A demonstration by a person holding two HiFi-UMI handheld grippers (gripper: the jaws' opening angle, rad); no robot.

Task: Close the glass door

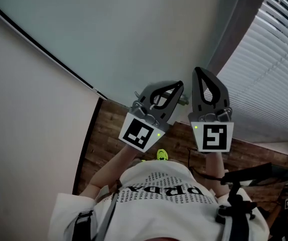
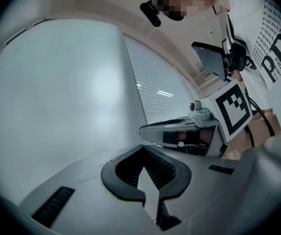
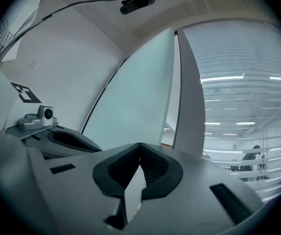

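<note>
The frosted glass door (image 1: 134, 29) fills the top of the head view, between a white wall and a grey door post (image 1: 234, 29). In the right gripper view a narrow slit (image 3: 172, 121) shows between the glass door (image 3: 135, 92) and the grey post (image 3: 190, 97). My left gripper (image 1: 180, 86) and right gripper (image 1: 196, 71) are held side by side, pointing at the lower part of the glass. Both are shut with nothing between the jaws. The left gripper (image 2: 143, 148) faces the glass (image 2: 57, 106); the right gripper (image 3: 139, 145) faces the door's edge. Whether either touches the glass I cannot tell.
A white wall (image 1: 28, 119) runs along the left, and slatted blinds (image 1: 269, 74) cover the window on the right. Wooden floor (image 1: 109, 129) lies below the door. Black gear (image 1: 254, 174) sits at the lower right, beside the person's white shirt (image 1: 169, 195).
</note>
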